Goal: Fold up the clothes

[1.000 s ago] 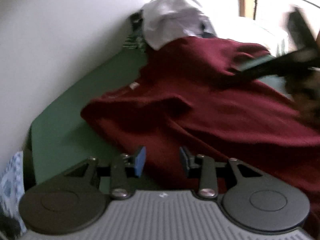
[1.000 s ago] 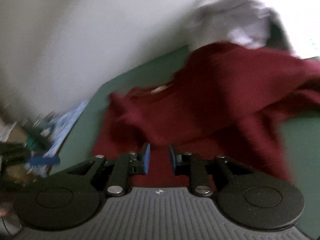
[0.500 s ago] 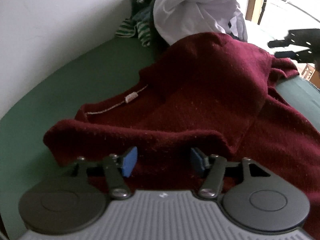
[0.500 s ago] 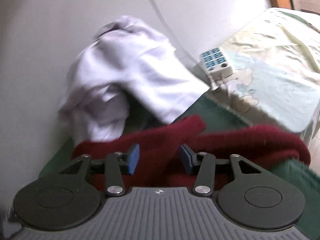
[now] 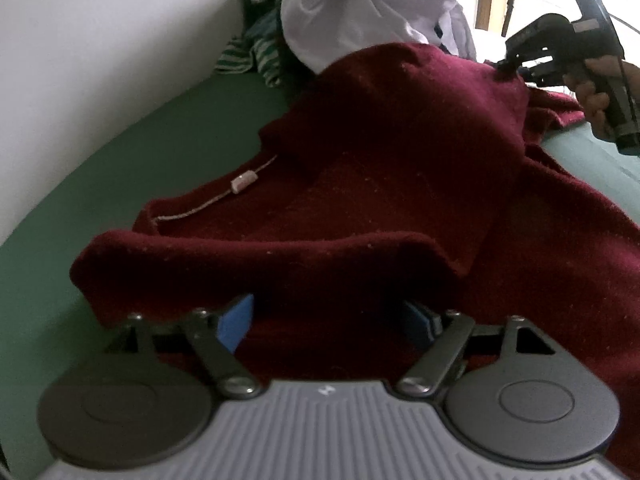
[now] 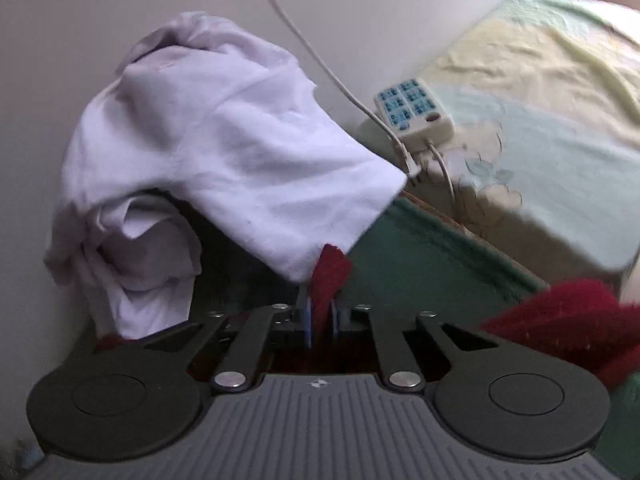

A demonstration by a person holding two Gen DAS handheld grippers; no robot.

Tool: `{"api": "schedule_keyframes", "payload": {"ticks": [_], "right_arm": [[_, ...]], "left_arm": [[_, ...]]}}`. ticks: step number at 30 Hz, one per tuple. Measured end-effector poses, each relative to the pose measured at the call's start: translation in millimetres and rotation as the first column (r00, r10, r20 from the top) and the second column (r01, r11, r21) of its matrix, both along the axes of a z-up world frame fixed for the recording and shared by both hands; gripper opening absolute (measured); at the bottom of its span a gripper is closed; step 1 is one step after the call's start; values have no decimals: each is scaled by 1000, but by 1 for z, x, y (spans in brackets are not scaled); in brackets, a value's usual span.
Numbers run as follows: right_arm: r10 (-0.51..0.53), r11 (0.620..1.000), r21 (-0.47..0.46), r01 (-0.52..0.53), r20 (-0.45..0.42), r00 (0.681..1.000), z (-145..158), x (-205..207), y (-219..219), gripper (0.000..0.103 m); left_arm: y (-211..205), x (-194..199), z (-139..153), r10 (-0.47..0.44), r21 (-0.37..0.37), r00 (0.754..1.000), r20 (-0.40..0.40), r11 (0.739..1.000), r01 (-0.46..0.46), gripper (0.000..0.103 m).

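The maroon sweater point(image 5: 400, 184) lies spread on the green mat point(image 5: 120, 168), its collar label toward the wall and its body running away to the white garment pile point(image 5: 360, 12). The right gripper point(image 6: 320, 320) has just closed and now pinches a far edge of the knit, probably to lift it for a fold. The left gripper point(image 5: 332, 320) has just been opening; its released jaws straddle the near rolled fold, pads apart from the fabric.

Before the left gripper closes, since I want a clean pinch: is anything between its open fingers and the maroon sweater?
Nothing visible does. The left gripper stands open with the maroon sweater fold directly between its blue pads, no other cloth intervening.
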State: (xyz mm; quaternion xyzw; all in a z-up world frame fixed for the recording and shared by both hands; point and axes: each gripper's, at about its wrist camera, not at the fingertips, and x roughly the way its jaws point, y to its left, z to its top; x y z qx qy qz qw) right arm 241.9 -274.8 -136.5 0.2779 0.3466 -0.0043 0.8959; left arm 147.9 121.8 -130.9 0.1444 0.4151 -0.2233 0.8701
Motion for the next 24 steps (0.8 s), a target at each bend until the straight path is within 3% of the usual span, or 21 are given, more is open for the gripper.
{"api": "schedule_keyframes", "payload": {"ticks": [2,9,13,16,18,24], "right_arm": [[1,999,-39,1,55,998,10,-3,2,9],[-49,996,81,31,231,972,53,-31,-15,9],[-143,981,174,87,344,928,72,-54,-31,9],[-175,977,174,119,353,919,75,-55,-41,9],[-178,980,144,137,321,930,70,-48,-45,9],[-125,988,-69,140,188,974,39,-19,-37,9]], "left_arm": [[3,0,0,-2,-11,1000,-2,1000,2,80],[13,2,6,-14,-52,1000,-19,999,13,80],[16,2,3,-23,-37,999,-26,999,23,81],[14,3,1,-37,-36,999,-31,999,36,86],[11,3,-1,-54,-27,998,-35,998,53,91],[4,6,3,-113,9,992,-51,994,113,84]]}}
